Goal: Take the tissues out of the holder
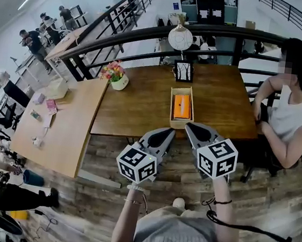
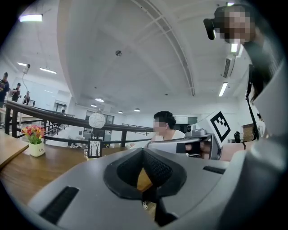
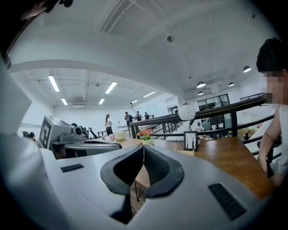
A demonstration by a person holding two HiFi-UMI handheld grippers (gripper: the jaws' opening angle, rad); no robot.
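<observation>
A long wooden tissue holder [image 1: 171, 108] lies on the dark wooden table [image 1: 136, 110], close to its near edge. An orange tissue pack [image 1: 182, 106] sits inside it. My left gripper [image 1: 168, 131] hovers just off the table's near edge, left of the holder's near end, jaws shut with nothing between them. My right gripper [image 1: 189, 126] is at the holder's near right corner, also shut and empty. In the left gripper view the gripper [image 2: 144, 151] has its pads pressed together. The right gripper view shows the same of that gripper [image 3: 144, 148].
A small picture frame [image 1: 183, 71] stands just behind the holder and a flower pot [image 1: 118, 79] at the table's far left corner. A person [image 1: 295, 115] sits at the table's right end. A lighter table [image 1: 62, 135] adjoins on the left. A black railing [image 1: 150, 33] runs behind.
</observation>
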